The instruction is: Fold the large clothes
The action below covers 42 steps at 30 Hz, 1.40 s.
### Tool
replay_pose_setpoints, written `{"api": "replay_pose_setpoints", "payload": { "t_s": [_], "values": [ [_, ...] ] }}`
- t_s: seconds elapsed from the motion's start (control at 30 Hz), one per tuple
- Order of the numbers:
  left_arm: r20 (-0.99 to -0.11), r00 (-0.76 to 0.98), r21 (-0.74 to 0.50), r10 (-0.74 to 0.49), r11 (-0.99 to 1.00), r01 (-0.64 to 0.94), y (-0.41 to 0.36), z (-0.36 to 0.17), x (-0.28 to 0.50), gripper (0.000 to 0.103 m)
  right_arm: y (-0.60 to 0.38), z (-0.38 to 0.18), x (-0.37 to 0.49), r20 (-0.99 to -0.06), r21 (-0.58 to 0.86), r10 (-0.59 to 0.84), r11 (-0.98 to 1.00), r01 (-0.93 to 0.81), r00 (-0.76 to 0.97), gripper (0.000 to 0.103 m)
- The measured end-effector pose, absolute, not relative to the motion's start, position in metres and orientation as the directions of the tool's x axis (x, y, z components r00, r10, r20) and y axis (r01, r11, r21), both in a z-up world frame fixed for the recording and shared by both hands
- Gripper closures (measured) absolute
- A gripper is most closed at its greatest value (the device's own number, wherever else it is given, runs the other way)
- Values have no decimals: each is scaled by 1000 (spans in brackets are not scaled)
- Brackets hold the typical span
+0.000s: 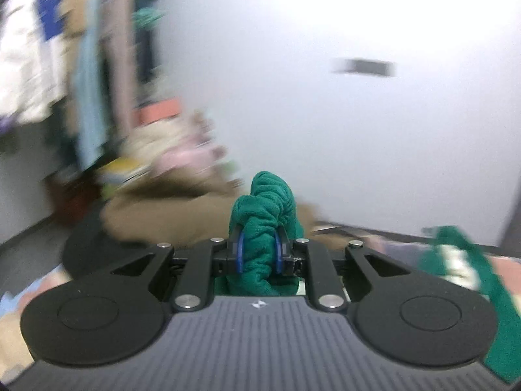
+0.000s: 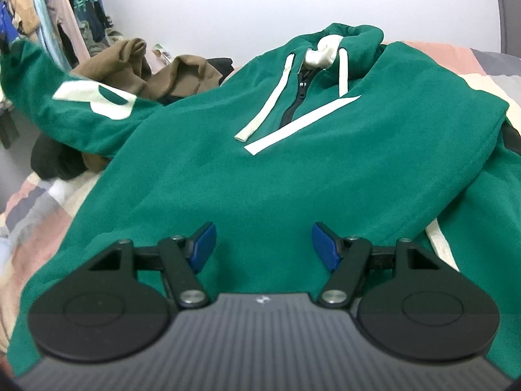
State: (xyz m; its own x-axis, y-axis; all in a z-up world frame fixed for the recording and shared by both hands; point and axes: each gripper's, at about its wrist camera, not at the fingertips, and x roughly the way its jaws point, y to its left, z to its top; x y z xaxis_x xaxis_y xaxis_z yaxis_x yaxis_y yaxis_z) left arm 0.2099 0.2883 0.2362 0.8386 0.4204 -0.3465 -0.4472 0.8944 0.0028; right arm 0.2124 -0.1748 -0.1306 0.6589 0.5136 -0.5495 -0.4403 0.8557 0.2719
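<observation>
A large green hoodie (image 2: 247, 169) with white drawstrings and a black zip lies front-up on the bed. Its sleeve (image 2: 75, 97), with a white patch, is lifted up toward the far left. In the left wrist view, my left gripper (image 1: 259, 254) is shut on a bunched fold of that green sleeve cuff (image 1: 263, 215), raised above the bed; the picture is blurred. More green cloth (image 1: 472, 260) hangs at the right. My right gripper (image 2: 263, 244) stands open just over the hoodie's lower body, with nothing pinched between its blue pads.
A brown garment (image 2: 156, 71) and dark clothes (image 2: 55, 159) are heaped at the bed's far left. Clothes hang on a rack (image 2: 58, 22) by the wall. The bed cover (image 2: 456, 52) is patched in pink, grey and cream. A white wall stands behind.
</observation>
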Motion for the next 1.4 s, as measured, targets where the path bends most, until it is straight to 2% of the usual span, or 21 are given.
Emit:
{"api": "replay_pose_setpoints", "payload": {
  "t_s": [0.1, 0.2, 0.3, 0.43, 0.67, 0.83, 0.87, 0.93, 0.97, 1.03, 1.23, 1.4],
  "values": [
    [-327, 896, 20, 299, 951, -310, 219, 252, 217, 83, -184, -123, 207, -532, 292, 519, 854, -431, 669, 36],
    [-370, 914, 17, 168, 985, -174, 148, 248, 227, 83, -197, -113, 201, -516, 317, 511, 860, -400, 688, 36],
    [-426, 904, -19, 32, 999, -44, 84, 224, 240, 83, -215, -106, 197, -489, 354, 511, 857, -375, 707, 36],
    [-513, 851, -48, -113, 993, 104, 3, 164, 256, 83, -242, -102, 196, -460, 395, 484, 863, -316, 745, 36],
    [-650, 733, -134, -202, 979, 152, -80, 51, 276, 83, -289, -108, 201, -438, 480, 427, 855, -196, 791, 34],
    [-674, 706, -169, -218, 976, 140, -86, 20, 279, 82, -300, -111, 204, -434, 490, 401, 856, -161, 807, 34],
    [-677, 702, -172, -221, 975, 141, -92, 14, 279, 81, -302, -111, 205, -433, 489, 398, 857, -161, 809, 34],
    [-685, 687, -190, -242, 970, 153, -88, 11, 272, 70, -303, -110, 205, -428, 481, 387, 863, -157, 817, 34],
    [-689, 676, -210, -262, 965, 160, -84, 9, 271, 52, -303, -110, 206, -428, 476, 381, 866, -154, 819, 34],
    [-682, 641, -300, -352, 934, 194, -73, 7, 268, 30, -306, -110, 207, -432, 474, 374, 868, -146, 821, 34],
    [-644, 656, -362, -394, 912, 193, -39, 4, 240, 27, -302, -105, 204, -405, 457, 389, 870, -186, 827, 34],
    [-633, 730, -284, -258, 955, 92, 10, -7, 233, 27, -284, -103, 199, -395, 430, 459, 858, -281, 796, 35]
  ]
}}
